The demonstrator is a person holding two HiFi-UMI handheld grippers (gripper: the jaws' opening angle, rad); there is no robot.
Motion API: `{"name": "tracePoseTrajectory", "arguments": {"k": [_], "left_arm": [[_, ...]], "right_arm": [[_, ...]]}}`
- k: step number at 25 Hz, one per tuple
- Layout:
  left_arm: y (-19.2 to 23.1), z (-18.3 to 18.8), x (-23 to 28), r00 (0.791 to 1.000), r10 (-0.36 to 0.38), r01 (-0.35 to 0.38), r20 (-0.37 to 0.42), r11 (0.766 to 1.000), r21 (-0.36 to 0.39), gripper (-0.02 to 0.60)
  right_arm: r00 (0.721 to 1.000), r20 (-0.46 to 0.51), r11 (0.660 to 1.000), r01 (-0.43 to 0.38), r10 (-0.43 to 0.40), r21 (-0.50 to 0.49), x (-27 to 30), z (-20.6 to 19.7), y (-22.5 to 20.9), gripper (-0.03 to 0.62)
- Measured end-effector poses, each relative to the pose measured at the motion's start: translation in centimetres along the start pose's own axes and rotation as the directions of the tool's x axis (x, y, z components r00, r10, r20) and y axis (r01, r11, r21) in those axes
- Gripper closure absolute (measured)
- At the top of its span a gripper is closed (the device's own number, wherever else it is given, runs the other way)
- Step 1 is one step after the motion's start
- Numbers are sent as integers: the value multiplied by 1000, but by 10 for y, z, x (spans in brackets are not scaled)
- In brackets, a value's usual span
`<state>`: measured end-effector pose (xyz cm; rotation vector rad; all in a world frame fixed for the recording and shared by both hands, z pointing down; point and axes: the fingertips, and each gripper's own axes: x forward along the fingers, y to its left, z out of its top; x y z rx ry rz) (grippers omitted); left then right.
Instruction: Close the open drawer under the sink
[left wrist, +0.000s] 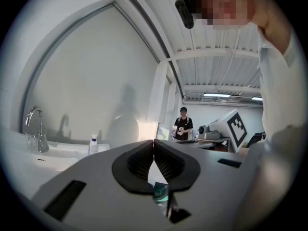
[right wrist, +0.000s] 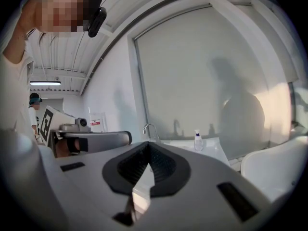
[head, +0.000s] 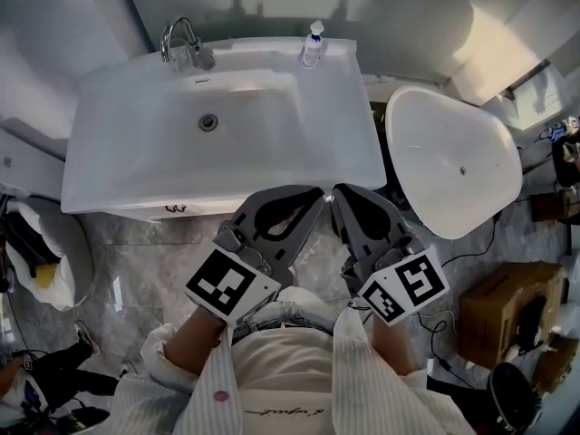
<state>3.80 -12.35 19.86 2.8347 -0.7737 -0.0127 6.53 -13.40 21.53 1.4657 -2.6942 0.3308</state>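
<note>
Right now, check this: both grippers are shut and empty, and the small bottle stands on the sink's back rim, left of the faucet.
One slip: the head view shows the small bottle on the sink's back rim right of the faucet, not left. The left gripper and right gripper are indeed shut and empty.

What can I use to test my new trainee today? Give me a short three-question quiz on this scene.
1. True or false: the left gripper and the right gripper are both shut and empty.
2. Where does the bottle stand? A: on the sink's back rim, right of the faucet. B: in the basin. C: on the floor.
3. Name the white fixture on the sink's right in the head view.
Key: 1 true; 2 A; 3 the toilet.
</note>
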Motion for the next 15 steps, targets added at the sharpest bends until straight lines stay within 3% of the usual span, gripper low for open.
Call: {"name": "tracePoseTrajectory", "arguments": {"k": [15], "left_arm": [[-4, 8, 11, 997, -76, 76, 2, 995, 69, 565]], "right_arm": [[1000, 7, 1000, 29, -29, -12, -9, 2, -12, 585]]}}
